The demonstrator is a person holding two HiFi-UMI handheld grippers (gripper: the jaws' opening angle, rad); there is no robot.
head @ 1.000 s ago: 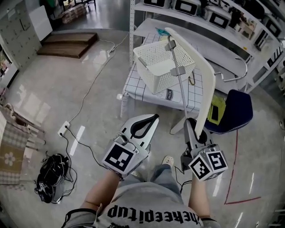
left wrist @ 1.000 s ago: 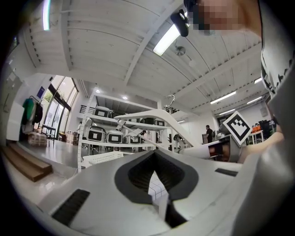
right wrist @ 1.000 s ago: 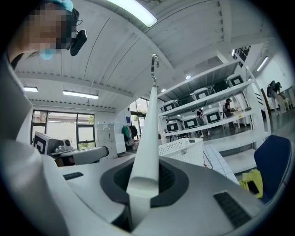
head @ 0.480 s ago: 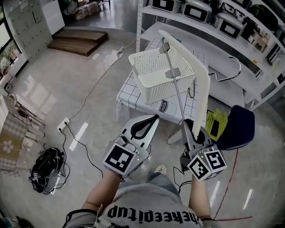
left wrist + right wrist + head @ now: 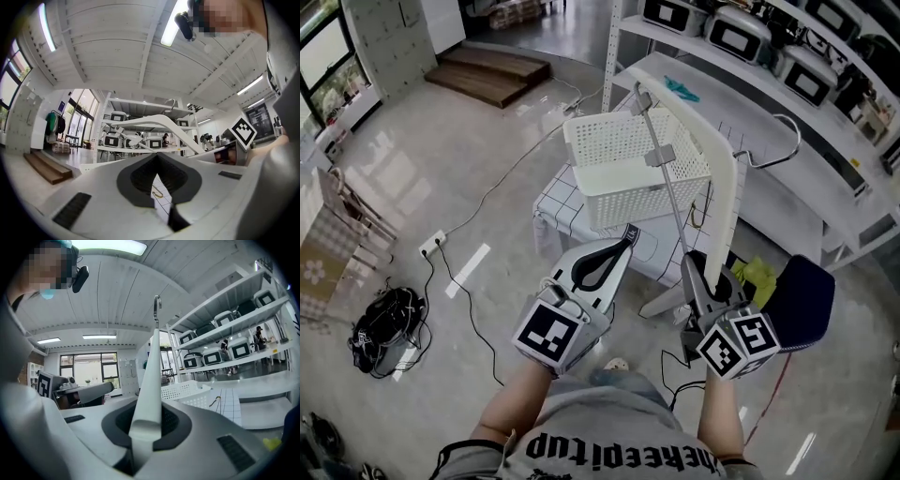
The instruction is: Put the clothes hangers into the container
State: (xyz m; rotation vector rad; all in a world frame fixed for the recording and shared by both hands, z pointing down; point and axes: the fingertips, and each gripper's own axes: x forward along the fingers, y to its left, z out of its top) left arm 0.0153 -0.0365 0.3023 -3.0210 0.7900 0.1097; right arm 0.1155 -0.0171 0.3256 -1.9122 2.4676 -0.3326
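Hanger (image 5: pixel 729 178) clamped in the right gripper (image 5: pixel 705 274) jaws, lower right of centre.
Left gripper (image 5: pixel 626 244) just beside it, jaws closed, empty; farther off, upper centre, white basket (image 5: pixel 614 155) sits on the checked desk (image 5: pixel 555 202).

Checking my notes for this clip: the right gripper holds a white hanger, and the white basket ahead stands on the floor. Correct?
The basket stands on the small checked table, not the floor; the head view shows it. The right gripper does hold the white hanger.
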